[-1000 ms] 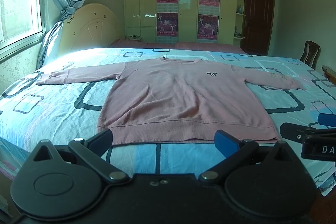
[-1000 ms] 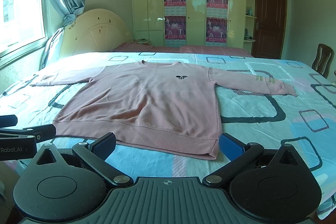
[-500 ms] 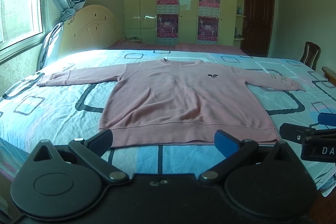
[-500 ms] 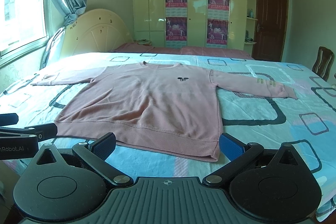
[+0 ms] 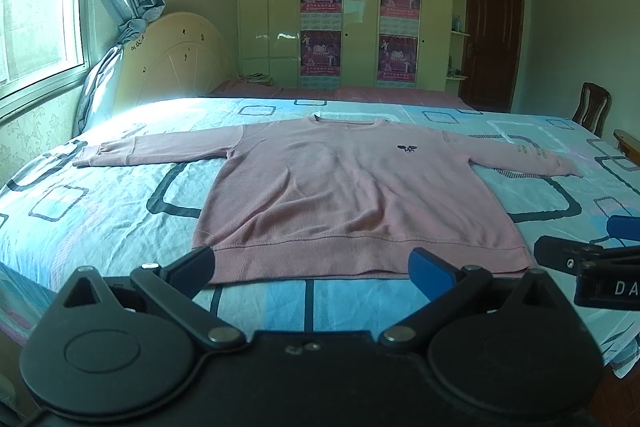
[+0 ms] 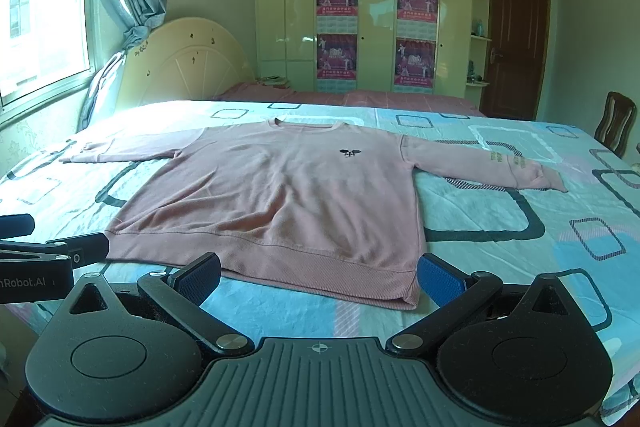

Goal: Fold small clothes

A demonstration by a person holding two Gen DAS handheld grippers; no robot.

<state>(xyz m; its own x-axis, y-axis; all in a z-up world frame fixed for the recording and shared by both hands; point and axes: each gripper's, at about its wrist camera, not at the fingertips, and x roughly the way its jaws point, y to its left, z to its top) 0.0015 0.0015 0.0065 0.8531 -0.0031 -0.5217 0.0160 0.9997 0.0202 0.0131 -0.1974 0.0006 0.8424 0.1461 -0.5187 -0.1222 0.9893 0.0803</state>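
A pink long-sleeved sweatshirt [image 5: 352,187] lies flat and face up on the bed, both sleeves spread out sideways; it also shows in the right wrist view [image 6: 280,195]. My left gripper [image 5: 316,267] is open and empty, hovering just short of the hem near its lower left part. My right gripper [image 6: 320,277] is open and empty, just short of the hem's lower right corner [image 6: 404,301]. Each gripper shows at the edge of the other's view.
The bed has a light blue sheet with square outlines [image 5: 100,211]. A cream headboard [image 5: 176,55] and a window with a curtain stand at the left. A wardrobe with posters, a brown door and a wooden chair [image 6: 616,119] are behind and right.
Both grippers have moved slightly forward and up toward the hem. Both stay open. The sweatshirt has not moved.
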